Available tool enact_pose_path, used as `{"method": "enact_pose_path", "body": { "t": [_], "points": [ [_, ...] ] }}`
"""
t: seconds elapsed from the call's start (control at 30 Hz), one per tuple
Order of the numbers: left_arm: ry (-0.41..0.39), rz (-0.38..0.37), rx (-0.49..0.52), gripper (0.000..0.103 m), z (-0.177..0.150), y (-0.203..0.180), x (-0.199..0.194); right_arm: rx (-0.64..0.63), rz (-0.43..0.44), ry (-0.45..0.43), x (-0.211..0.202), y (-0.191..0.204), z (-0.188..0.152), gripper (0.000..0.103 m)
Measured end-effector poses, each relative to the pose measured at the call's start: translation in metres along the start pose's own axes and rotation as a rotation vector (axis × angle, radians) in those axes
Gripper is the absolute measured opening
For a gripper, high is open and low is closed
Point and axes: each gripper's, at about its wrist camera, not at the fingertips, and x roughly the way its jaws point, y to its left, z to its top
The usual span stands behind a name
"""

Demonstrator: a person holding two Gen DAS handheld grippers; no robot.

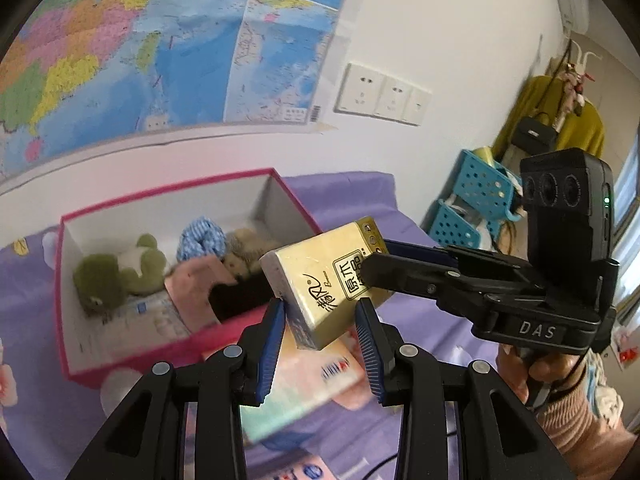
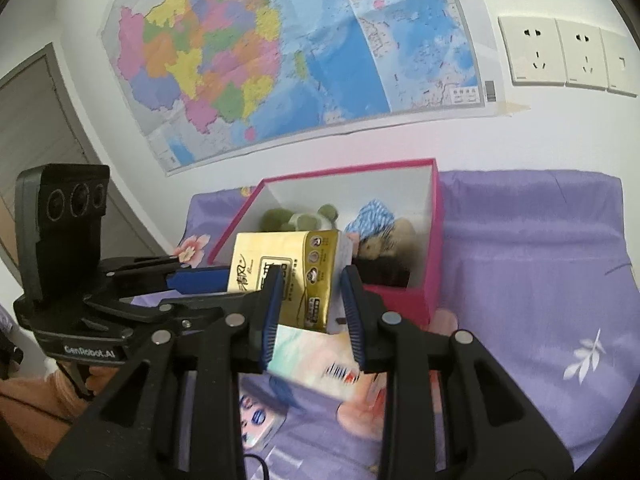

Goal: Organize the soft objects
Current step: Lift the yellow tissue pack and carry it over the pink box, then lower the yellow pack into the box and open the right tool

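Note:
A yellow tissue pack (image 1: 324,280) is held in the air just in front of the pink box (image 1: 132,354). My left gripper (image 1: 320,320) and my right gripper (image 2: 310,298) both close on it from different sides. The right gripper also shows in the left wrist view (image 1: 380,258), and the left one in the right wrist view (image 2: 200,280). The box (image 2: 436,240) holds a green plush (image 1: 120,272), a blue-white knit item (image 1: 202,240), a brown plush (image 1: 244,252) and a pink cloth (image 1: 196,292).
A pastel tissue pack (image 2: 320,360) lies on the purple bedsheet (image 2: 540,280) below the grippers, with another printed pack (image 2: 256,420) beside it. A map and wall sockets (image 2: 560,56) are on the wall behind. Blue baskets (image 1: 476,208) stand at the right.

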Motion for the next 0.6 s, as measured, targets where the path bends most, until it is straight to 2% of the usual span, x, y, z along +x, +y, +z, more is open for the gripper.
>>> {"method": "enact_pose_path", "body": {
  "t": [0.27,0.6],
  "points": [
    [0.025,0.031,-0.026,0.036,0.022,0.014,0.024,0.012,-0.043,0.002,0.025,-0.016,0.021,0.033],
    [0.087,0.067,-0.095,0.036,0.033,0.036,0.064,0.028,-0.098,0.058,0.059,-0.038,0.029,0.033]
  ]
}}
